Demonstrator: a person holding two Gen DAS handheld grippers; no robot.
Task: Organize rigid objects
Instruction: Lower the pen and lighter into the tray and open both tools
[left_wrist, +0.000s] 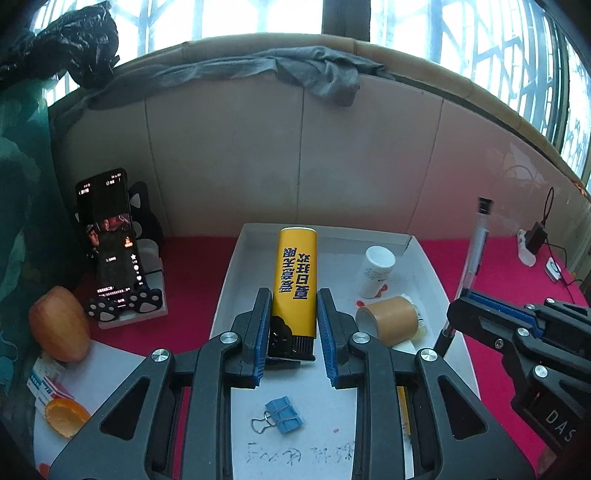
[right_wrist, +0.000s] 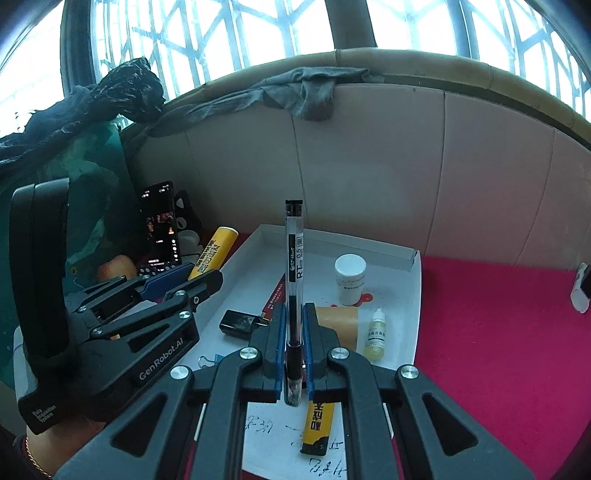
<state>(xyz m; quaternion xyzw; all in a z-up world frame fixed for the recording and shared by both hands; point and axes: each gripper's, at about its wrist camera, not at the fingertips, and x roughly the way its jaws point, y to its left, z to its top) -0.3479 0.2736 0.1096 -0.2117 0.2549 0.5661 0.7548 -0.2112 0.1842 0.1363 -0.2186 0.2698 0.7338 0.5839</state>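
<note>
While both grippers hang over it, the biggest thing here is the white tray (left_wrist: 236, 266), sitting on a red cloth (right_wrist: 498, 332) and running out ahead of and under both sets of jaws.

The left gripper (left_wrist: 293, 328) has the big yellow lighter (left_wrist: 295, 280) between its blue pads. The jaws are closed in on the lighter's lower body and black head, with the yellow end sticking straight out past the fingertips. From the right wrist view the same lighter pokes up at an angle, clear of the tray, so it's lifted.

The right gripper (right_wrist: 293, 332) is pinching a clear gel pen (right_wrist: 294, 266), jaws squeezed tight on the dark grip section, with the pen pointing forward and its black cap at the far end.

Just right of the left jaws lies a brown tape roll (left_wrist: 391, 319) on its side, and beyond that stands a white bottle (left_wrist: 375, 271). Right of the right jaws is a small dropper bottle (right_wrist: 376, 334) with yellowish liquid, standing right beside the tape roll.

Below the right jaws lies a 2nd, smaller yellow lighter (right_wrist: 317, 424) flat on the tray. Left of them is a small black box (right_wrist: 238, 322). Under the left jaws sits a blue binder clip (left_wrist: 282, 413), the smallest item.

Off the tray, far left of the left jaws, a phone (left_wrist: 107, 240) leans on a stand, screen lit.
</note>
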